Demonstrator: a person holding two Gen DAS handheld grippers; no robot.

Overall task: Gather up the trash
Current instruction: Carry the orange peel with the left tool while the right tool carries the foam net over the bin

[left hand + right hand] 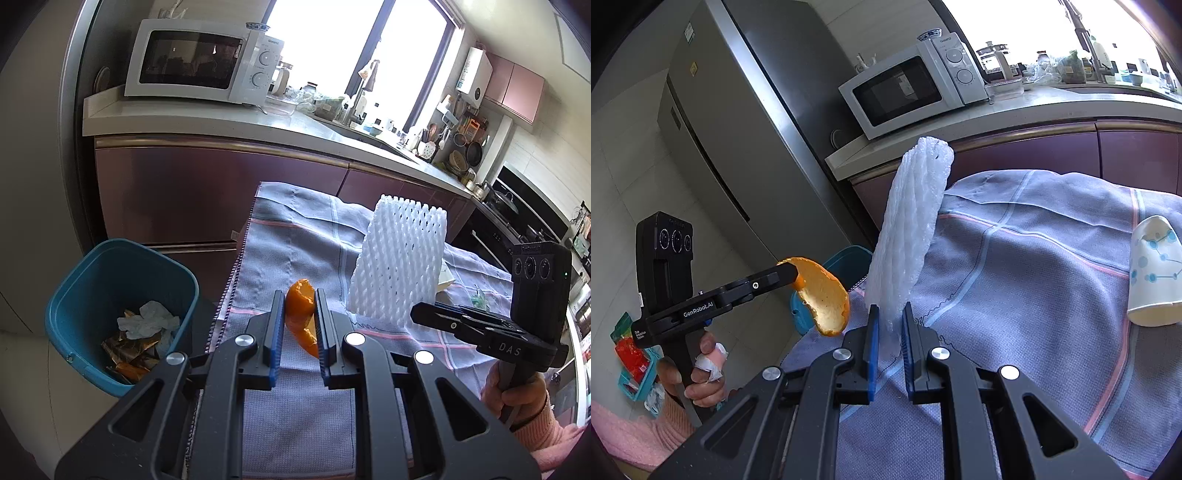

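While both hand-held tools are raised over the cloth-covered table [1052,258], each one carries a piece of trash. Left gripper [300,314]: blue-padded jaws closed on a curved piece of orange peel [301,306], which stands upright between the pads, clear of the cloth. From the right wrist view the same peel [825,299] hangs off the tip of that tool, pale pith side facing the camera, beside the table's edge. Right gripper [888,325]: jaws pinched on the lower edge of a white foam fruit net [908,229], which rises upright and leans slightly; in the left wrist view the net [399,258] shows its open mesh face.

Teal trash bin [110,295] sits on the floor to the left of the table, below the peel's level and off to its side. Inside: a crumpled white tissue [147,321] on top of shiny gold wrappers [129,350].

Still on the cloth: a paper cup [1154,273] with a blue dot-and-line print, lying on its side near the right edge, well apart from both tools.

Background: white microwave [199,62] on the counter, grey refrigerator [746,129] beside it. A hand [698,384] with a bandaged finger grips the left handle.
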